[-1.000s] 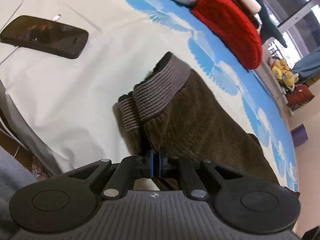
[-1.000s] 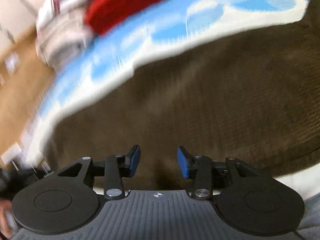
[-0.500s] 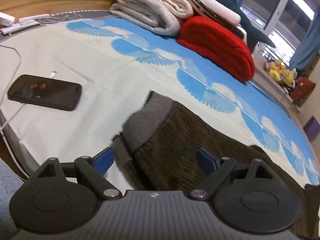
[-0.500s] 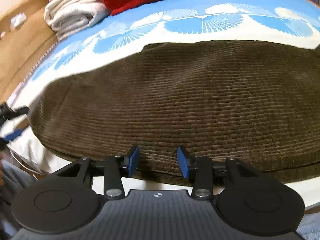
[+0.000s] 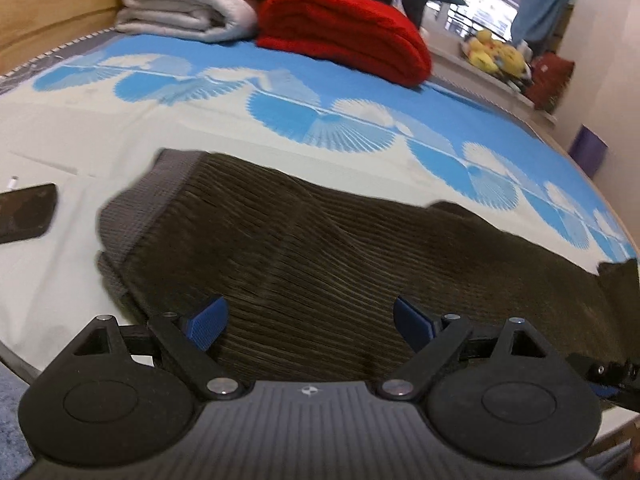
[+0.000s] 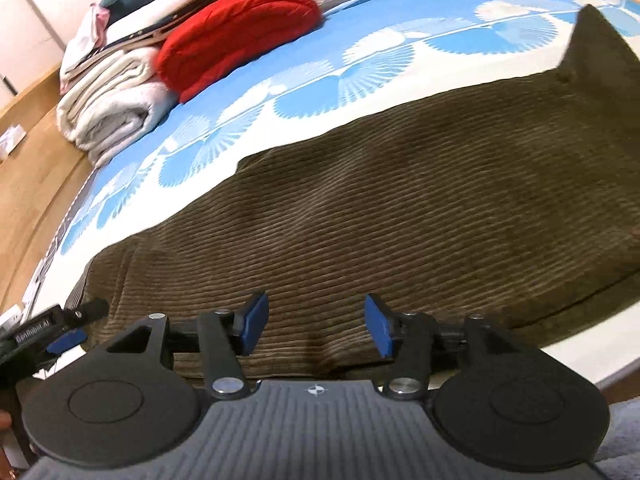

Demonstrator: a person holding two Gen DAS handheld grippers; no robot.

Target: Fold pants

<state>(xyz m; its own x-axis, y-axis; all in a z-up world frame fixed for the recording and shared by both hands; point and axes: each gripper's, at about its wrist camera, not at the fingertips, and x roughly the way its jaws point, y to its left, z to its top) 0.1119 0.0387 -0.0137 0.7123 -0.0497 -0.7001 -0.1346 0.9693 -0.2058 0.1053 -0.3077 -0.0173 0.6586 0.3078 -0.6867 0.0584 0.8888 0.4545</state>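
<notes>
A: Across the middle of both frames, on the white and blue fan-patterned bedsheet (image 5: 120, 128), lie the dark brown corduroy pants (image 5: 340, 248), their grey ribbed cuffs at centre left of the left wrist view.

B: And the left gripper (image 5: 308, 320)?

A: Spread wide above the cloth, gripping nothing.

B: The right gripper (image 6: 316, 326)?

A: Its jaws have just been opening; they stand partly apart over the near edge of the pants, clear of the cloth.

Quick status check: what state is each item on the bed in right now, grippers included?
Brown corduroy pants: folded, lying flat on the bed, released.
Left hand-held gripper: open wide, holding nothing.
Right hand-held gripper: just been opening, pads clear of the cloth.
Phone: flat, screen dark.
Red blanket: folded.
White blanket: folded.
</notes>
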